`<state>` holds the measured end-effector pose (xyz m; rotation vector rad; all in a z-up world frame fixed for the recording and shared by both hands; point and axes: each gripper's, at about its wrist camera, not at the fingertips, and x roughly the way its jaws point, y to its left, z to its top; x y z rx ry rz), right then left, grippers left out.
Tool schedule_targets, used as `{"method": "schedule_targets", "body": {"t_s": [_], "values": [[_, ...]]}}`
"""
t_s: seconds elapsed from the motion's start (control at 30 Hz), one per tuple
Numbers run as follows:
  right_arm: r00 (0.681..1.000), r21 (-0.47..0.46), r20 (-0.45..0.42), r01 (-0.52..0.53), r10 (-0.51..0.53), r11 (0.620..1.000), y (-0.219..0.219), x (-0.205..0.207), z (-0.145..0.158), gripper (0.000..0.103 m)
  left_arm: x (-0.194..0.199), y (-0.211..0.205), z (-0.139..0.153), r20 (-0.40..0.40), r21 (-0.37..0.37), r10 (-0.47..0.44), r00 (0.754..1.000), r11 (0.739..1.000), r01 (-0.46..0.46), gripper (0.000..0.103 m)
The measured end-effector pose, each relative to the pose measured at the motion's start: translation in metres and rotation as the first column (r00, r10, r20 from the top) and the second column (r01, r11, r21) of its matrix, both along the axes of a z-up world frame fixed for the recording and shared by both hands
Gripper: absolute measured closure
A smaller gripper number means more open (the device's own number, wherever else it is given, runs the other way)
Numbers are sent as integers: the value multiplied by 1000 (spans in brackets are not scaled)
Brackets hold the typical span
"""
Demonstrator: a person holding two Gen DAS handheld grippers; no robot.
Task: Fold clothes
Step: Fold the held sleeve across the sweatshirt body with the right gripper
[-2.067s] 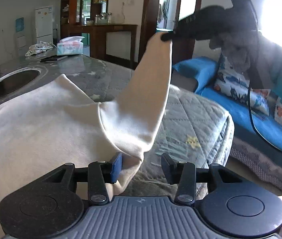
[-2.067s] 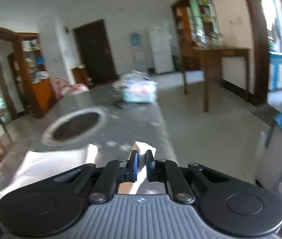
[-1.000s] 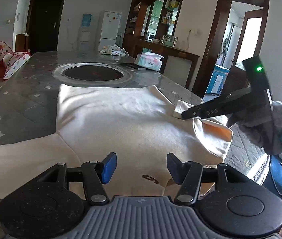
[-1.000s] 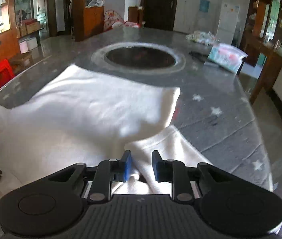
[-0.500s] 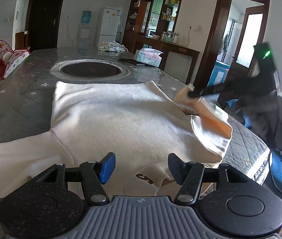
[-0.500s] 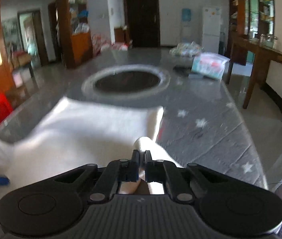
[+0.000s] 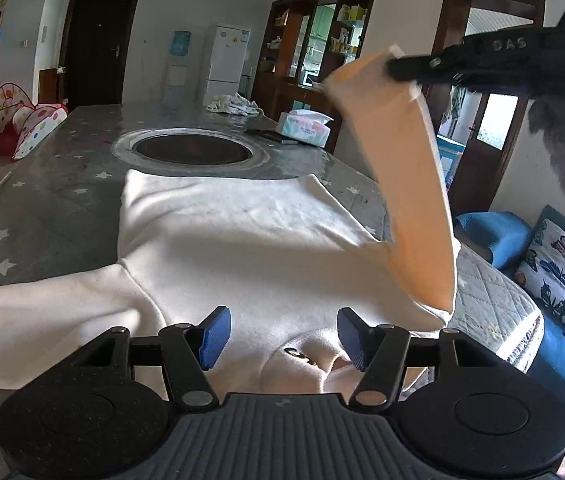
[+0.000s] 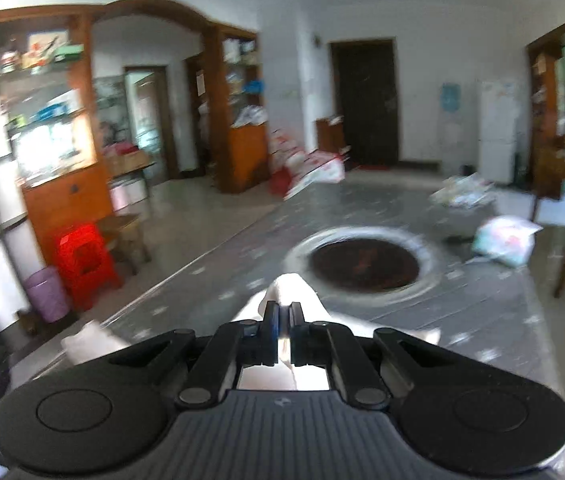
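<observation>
Cream sweatshirt [image 7: 242, 248] lies flat on the star-patterned table [image 7: 50, 200], one sleeve lifted at two o'clock, its cuff pinched in the right gripper [image 7: 392, 66]. The left gripper [image 7: 280, 338] hovers spread wide over the collar, grasping nothing. Likely a sleeve fold, which would call for laying the sleeve across the body. The right view is blurred; the other sleeve's cuff runs out of view.

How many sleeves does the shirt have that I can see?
2. One sleeve is lifted up by the right gripper; the other sleeve lies flat on the table.
</observation>
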<state>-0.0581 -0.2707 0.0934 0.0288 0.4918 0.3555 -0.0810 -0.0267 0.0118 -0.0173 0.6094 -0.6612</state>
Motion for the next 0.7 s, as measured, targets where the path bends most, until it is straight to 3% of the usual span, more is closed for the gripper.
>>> {"method": "schedule_targets", "body": {"t_s": [0.27,0.37,0.43,0.7], "values": [[990,45,-102,-93,98,995,31,15,-38,92,0,7,2,6,0,27,1000,1000,-27,40],[991,32,-102,-84,86,996,23,12,-40,91,2,6,2,9,4,24,1000,1000,-24,40],[989,7,-127,-69,69,998,14,8,-47,87,4,5,2,10,7,21,1000,1000,-21,40],[975,-97,-223,-14,-8,995,-21,-7,-76,86,17,-4,5,26,13,39,999,999,-39,42]]}}
